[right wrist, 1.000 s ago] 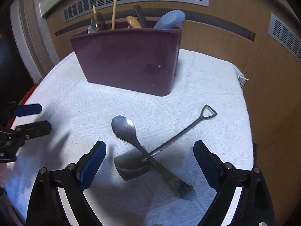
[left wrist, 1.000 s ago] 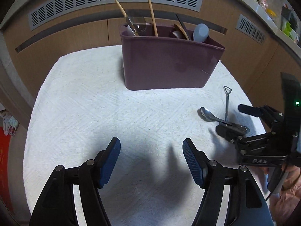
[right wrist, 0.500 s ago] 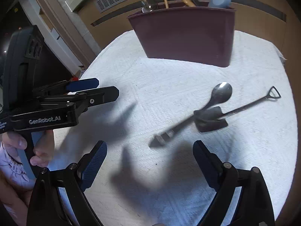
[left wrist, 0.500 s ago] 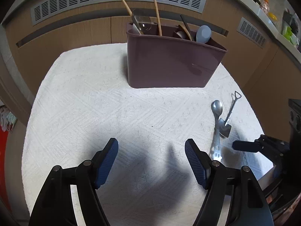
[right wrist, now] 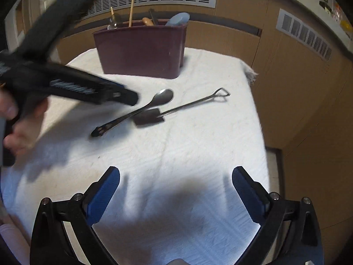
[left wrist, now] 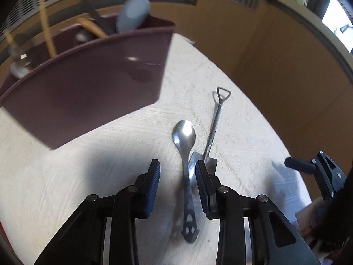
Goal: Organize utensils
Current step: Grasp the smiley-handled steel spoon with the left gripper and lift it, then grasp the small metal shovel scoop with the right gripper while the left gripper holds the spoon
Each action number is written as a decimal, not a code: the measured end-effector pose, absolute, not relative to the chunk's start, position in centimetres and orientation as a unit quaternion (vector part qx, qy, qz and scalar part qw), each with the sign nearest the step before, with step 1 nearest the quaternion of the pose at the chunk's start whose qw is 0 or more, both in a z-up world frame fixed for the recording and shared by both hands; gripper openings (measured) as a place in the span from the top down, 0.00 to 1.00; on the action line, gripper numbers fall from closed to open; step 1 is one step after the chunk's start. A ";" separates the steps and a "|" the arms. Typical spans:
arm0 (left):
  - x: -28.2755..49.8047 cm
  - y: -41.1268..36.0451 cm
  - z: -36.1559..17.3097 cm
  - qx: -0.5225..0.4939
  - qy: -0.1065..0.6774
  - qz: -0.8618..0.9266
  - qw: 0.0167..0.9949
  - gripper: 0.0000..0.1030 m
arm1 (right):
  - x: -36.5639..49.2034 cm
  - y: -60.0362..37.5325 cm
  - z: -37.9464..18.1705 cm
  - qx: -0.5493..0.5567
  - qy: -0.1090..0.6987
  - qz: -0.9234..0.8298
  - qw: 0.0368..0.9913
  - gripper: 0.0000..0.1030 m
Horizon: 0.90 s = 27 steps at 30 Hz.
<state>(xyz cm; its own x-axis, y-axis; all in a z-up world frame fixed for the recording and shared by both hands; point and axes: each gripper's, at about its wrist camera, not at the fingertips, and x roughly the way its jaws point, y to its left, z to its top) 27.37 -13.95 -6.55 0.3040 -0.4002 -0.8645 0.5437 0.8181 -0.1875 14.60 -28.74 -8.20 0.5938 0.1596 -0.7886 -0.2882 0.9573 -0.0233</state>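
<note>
Two utensils lie crossed on the towel-covered desk (right wrist: 198,132) in front of the maroon caddy (right wrist: 141,50): a steel spoon (left wrist: 187,165) and a shovel-shaped spoon (left wrist: 211,132). The left gripper (left wrist: 177,177) has been narrowing its fingers, straddling the steel spoon's handle without pinching it yet. The right gripper (right wrist: 175,186) stays released, well back. Next comes lowering and clamping.
</note>
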 end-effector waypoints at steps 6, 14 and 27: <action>29.6 -16.4 -6.9 0.076 0.524 -0.281 0.801 0.66 | 14.3 -29.0 -8.7 -0.036 0.447 0.137 0.883 0.01; 30.7 -18.9 -7.8 0.131 0.518 -0.261 0.804 0.66 | 14.4 -29.9 -9.1 0.013 0.457 0.147 0.877 0.00; 26.3 -11.8 -6.4 0.075 0.462 -0.228 0.854 0.72 | 15.2 -28.4 -9.4 -0.042 0.503 0.144 0.851 0.00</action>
<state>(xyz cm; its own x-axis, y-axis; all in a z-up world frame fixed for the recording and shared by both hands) 26.34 -11.78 -6.38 0.4686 -0.3201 -0.8234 0.4593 0.8845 -0.0824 15.15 -28.38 -9.43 0.4530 0.2035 -0.8679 -0.2872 0.9550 0.0740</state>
